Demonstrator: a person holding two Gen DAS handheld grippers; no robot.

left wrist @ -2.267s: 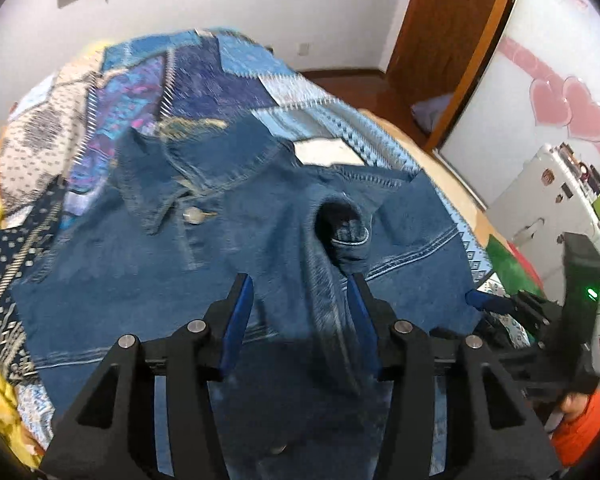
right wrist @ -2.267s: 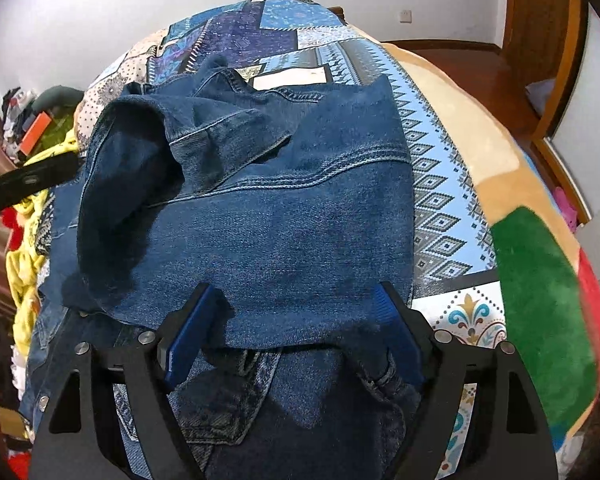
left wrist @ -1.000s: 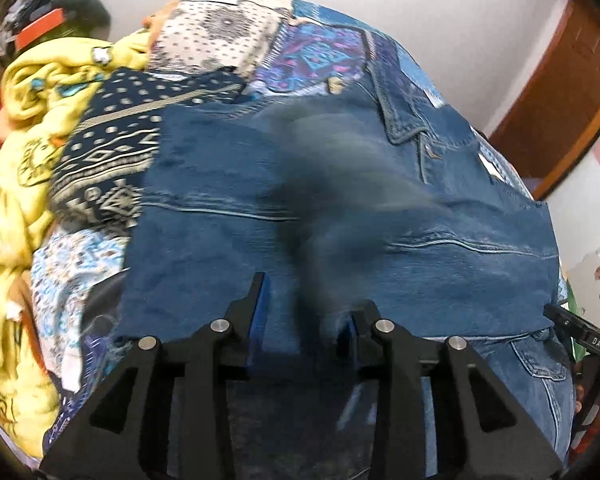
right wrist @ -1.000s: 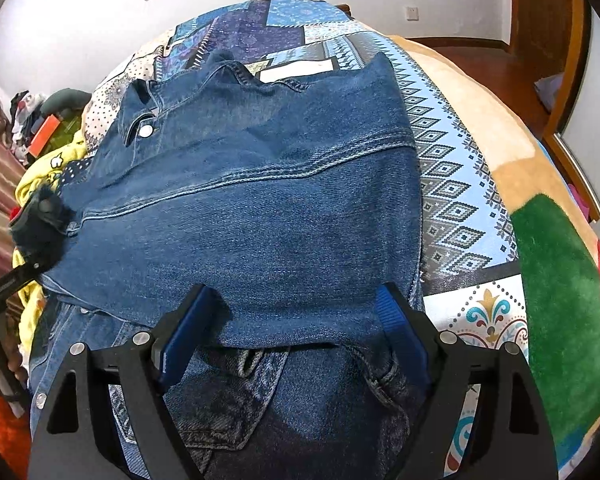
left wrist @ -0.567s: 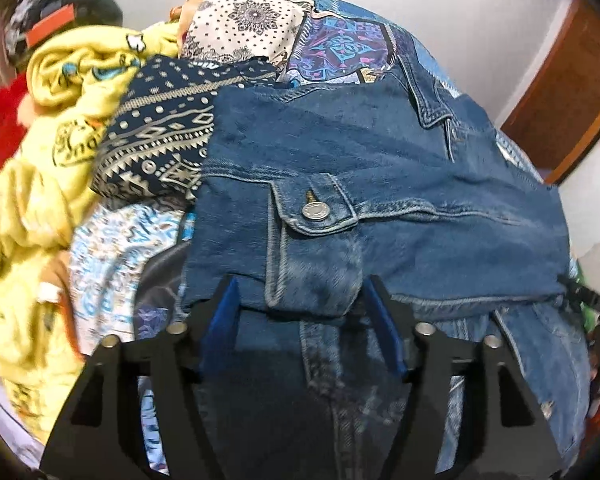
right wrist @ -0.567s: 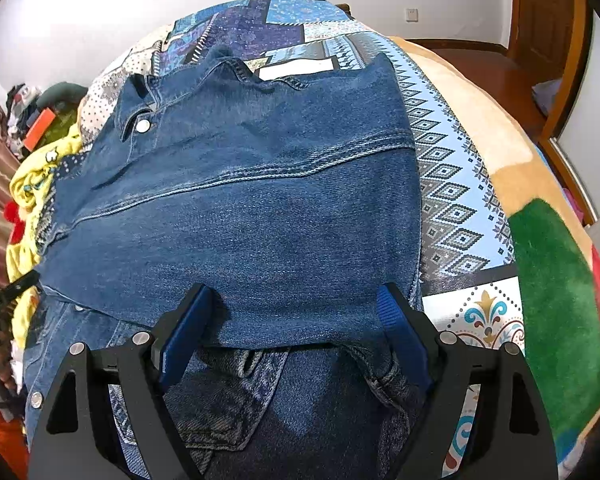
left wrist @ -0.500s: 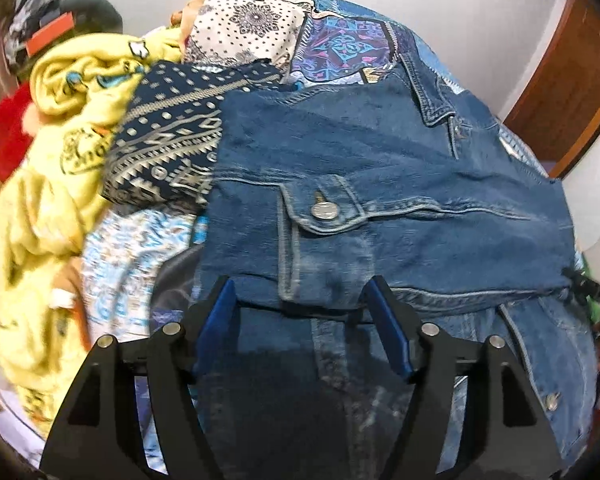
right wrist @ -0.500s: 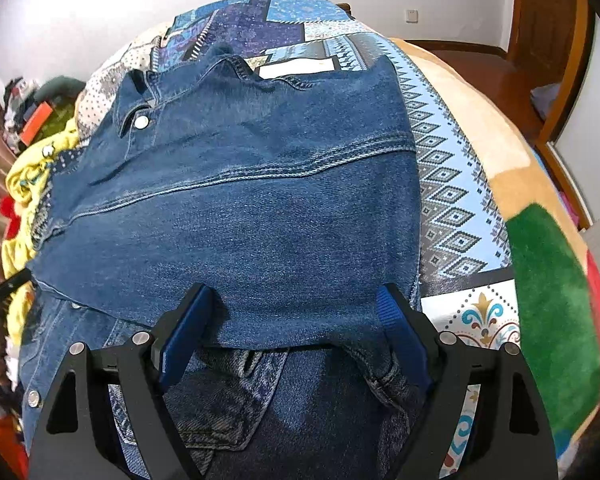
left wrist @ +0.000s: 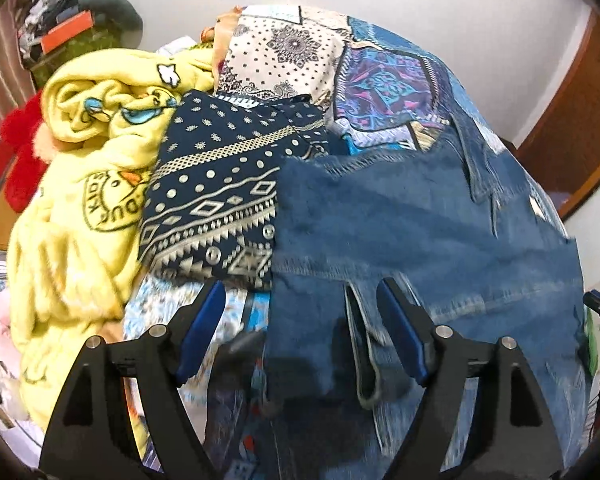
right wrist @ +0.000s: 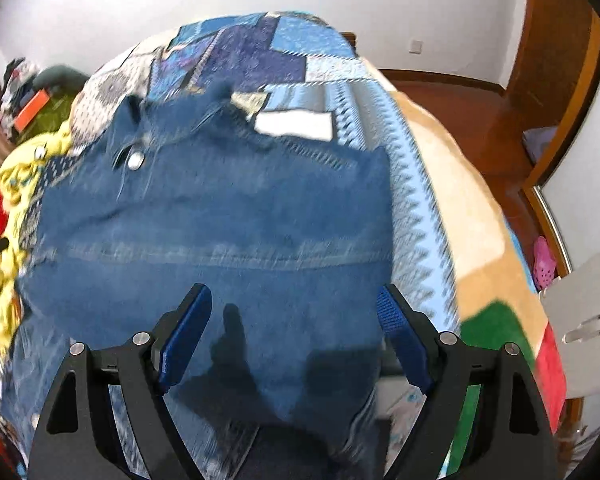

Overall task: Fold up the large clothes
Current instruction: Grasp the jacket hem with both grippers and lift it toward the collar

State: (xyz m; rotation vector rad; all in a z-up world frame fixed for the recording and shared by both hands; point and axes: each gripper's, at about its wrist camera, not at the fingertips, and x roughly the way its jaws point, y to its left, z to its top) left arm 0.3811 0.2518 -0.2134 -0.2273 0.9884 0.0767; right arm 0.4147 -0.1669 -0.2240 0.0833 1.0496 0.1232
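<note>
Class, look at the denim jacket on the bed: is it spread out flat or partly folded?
Partly folded. The denim jacket has its sides turned in, giving straight edges, with the collar still showing. Neither open gripper holds it.

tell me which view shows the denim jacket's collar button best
The right wrist view: the collar button on the denim jacket shows as a clear silver disc at the upper left, facing the camera. In the left wrist view the denim jacket is seen from its other side; the collar lies at the far right, and no button can be made out.
</note>
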